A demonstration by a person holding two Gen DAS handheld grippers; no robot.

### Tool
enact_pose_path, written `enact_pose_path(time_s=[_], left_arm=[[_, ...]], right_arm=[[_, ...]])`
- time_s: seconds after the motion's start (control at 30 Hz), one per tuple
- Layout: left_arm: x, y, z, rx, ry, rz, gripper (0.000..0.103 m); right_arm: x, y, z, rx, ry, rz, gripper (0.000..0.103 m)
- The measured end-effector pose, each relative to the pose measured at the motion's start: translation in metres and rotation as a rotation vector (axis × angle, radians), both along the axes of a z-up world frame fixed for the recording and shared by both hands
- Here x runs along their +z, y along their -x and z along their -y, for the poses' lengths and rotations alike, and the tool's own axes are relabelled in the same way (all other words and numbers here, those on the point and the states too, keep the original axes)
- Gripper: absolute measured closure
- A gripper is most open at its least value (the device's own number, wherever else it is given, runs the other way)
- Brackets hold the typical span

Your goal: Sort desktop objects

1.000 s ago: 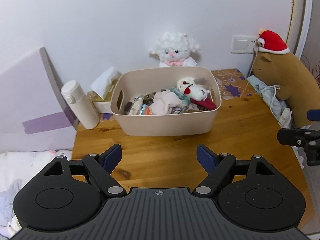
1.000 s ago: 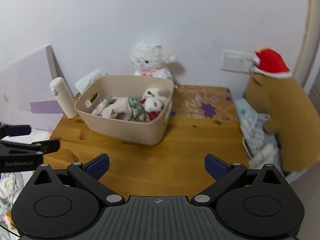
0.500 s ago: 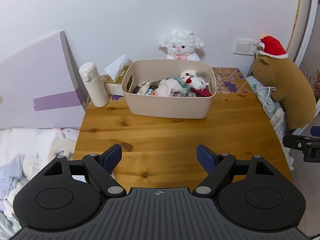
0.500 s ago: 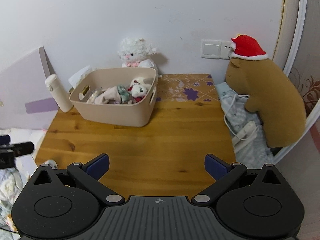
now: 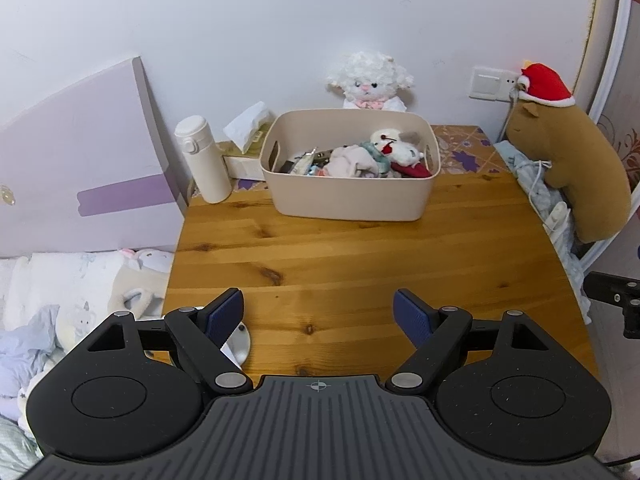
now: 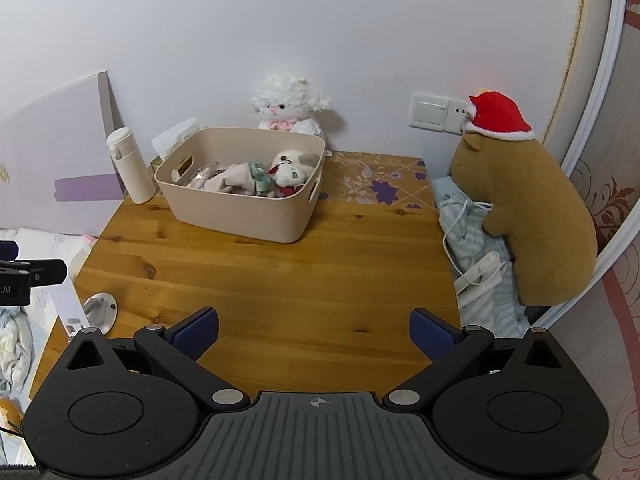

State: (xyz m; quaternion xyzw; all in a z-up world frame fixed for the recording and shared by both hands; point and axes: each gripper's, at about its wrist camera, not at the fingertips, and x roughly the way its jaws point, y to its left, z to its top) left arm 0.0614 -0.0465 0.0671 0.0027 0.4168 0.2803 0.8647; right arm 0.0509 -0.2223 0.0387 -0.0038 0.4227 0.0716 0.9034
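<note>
A beige storage bin (image 5: 352, 196) (image 6: 240, 216) stands at the back of the wooden desk (image 5: 360, 264) (image 6: 280, 280). It holds a small white plush toy (image 5: 394, 146) (image 6: 290, 168), cloth pieces and several small items. My left gripper (image 5: 319, 314) is open and empty above the desk's front edge. My right gripper (image 6: 314, 330) is open and empty, also over the front edge. Each gripper shows at the edge of the other's view.
A white flask (image 5: 202, 160) and tissue box (image 5: 244, 148) stand left of the bin. A white lamb plush (image 5: 370, 84) sits behind it. A brown capybara plush (image 5: 568, 168) and power strip (image 6: 480, 272) lie at right. A round metal base (image 6: 100, 308) sits front left.
Both grippers have pulled back and up from the bin, so the whole desk now shows. Both stay open and empty.
</note>
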Motion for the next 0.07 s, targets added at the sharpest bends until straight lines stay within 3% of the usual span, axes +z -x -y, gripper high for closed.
enact_pose_path(time_s=[0.07], left_arm=[[0.0012,0.0012,-0.0032,0.002,-0.006,0.000,0.020]], right_arm=[[0.0000,-0.0021,-0.0033,0.005,0.012,0.011,0.000]])
